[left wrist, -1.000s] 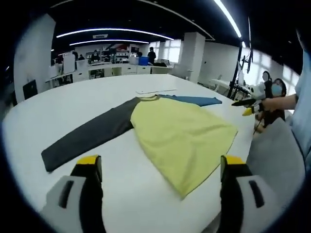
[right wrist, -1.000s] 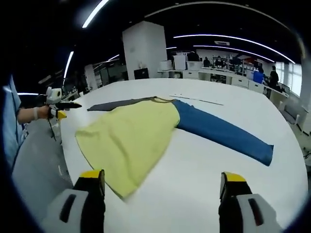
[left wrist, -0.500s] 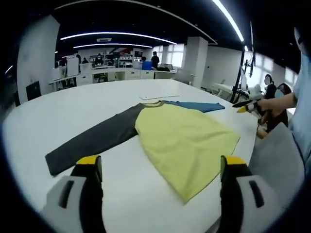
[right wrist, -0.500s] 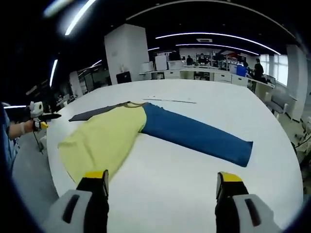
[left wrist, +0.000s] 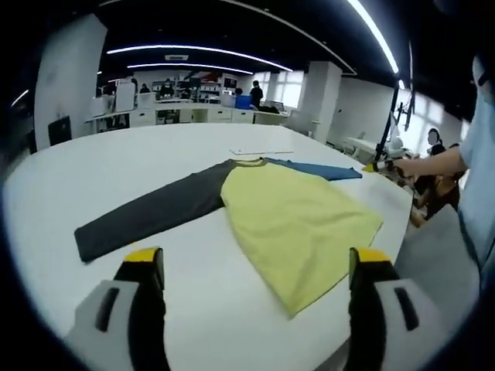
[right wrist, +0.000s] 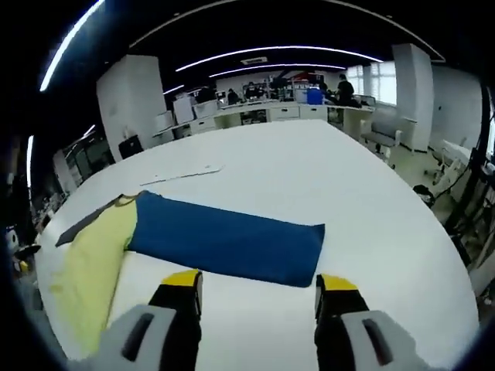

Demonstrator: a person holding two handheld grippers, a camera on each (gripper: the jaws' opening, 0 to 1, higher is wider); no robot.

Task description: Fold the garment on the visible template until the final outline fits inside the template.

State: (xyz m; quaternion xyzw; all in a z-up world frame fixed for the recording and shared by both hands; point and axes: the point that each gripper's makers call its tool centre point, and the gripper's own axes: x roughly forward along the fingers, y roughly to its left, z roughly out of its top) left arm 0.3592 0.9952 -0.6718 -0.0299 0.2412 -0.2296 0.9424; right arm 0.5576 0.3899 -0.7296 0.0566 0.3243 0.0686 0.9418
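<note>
on white table (left wrist: 93, 154), garment (left wrist: 294, 216) flat: yellow body, grey, blue sleeves; both hand-held grippers apart

Left gripper view: we look low across the table (left wrist: 93, 166) from the garment's (left wrist: 298, 224) hem. Right gripper view: we face its blue sleeve (right wrist: 228, 241) closely. Shared: garment, table.

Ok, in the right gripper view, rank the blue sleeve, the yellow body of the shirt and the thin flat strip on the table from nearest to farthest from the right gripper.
1. Blue sleeve: just ahead of the right gripper, its cuff end by the right finger.
2. Yellow body: off to the left, at the sleeve's far end.
3. Thin flat strip: farther up the table, beyond the collar.
</note>
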